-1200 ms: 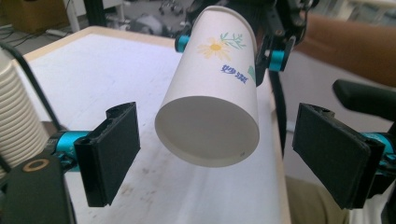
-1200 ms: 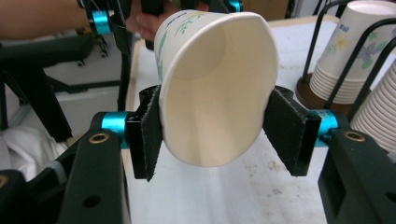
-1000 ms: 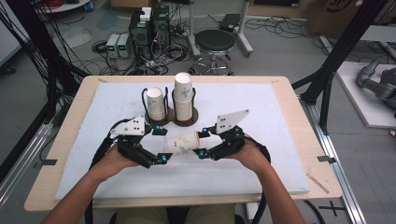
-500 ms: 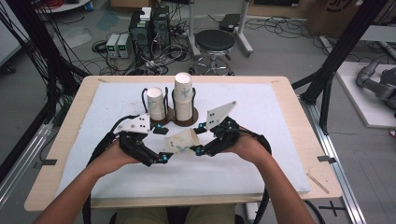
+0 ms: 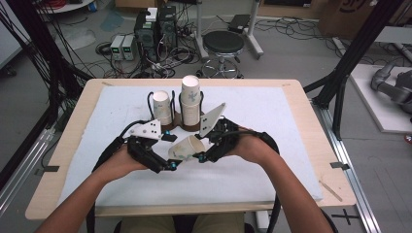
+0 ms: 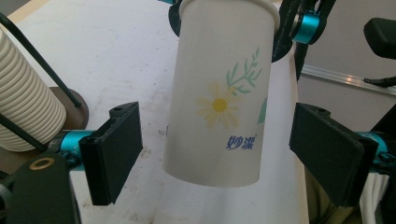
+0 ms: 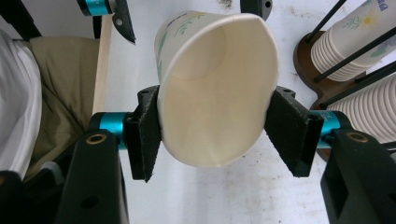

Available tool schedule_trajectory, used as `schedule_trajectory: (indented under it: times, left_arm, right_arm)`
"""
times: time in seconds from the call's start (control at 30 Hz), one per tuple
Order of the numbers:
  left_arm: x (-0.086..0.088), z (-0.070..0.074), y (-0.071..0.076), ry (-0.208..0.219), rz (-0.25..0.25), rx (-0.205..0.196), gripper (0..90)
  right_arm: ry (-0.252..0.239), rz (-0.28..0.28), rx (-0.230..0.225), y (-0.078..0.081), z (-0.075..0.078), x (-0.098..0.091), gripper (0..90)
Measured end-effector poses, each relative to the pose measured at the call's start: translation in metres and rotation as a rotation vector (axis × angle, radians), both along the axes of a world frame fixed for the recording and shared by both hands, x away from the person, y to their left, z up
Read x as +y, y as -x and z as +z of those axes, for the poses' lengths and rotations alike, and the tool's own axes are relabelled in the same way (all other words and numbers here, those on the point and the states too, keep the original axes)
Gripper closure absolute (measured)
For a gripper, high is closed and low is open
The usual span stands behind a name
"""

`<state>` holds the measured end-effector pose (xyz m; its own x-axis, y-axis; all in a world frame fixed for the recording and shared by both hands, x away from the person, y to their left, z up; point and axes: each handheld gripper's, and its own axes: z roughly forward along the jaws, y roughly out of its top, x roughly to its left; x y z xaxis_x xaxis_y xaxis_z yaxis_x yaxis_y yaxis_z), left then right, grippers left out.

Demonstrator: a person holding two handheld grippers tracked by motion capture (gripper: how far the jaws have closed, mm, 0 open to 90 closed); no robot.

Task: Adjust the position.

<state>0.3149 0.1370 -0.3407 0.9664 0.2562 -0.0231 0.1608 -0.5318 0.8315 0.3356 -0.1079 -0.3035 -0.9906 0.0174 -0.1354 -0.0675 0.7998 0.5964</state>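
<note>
- Two grippers meet at the middle of the high view, a paper cup (image 5: 187,147) between them, lifted off the white mat (image 5: 272,126).
- Right gripper (image 7: 217,135) squeezes the cup's rim, already bent oval; more pressure could crease it.
- Left gripper (image 6: 219,158) stands open around the cup's base, pads clear; its jaws have just been closing.
- Risk: closing off-centre could twist the cup loose.
- Compared with a second ago, the cup sits higher and tilted, nearer the cup stacks (image 5: 190,99).
</note>
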Motion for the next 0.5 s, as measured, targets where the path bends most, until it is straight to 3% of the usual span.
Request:
schedule_trajectory:
  times: [0.5]
  left_arm:
    - [-0.007, -0.003, -0.001, -0.061, -0.028, 0.015, 21.6]
  right_arm:
    - [0.099, 0.031, -0.023, 0.003, 0.008, 0.017, 40.1]
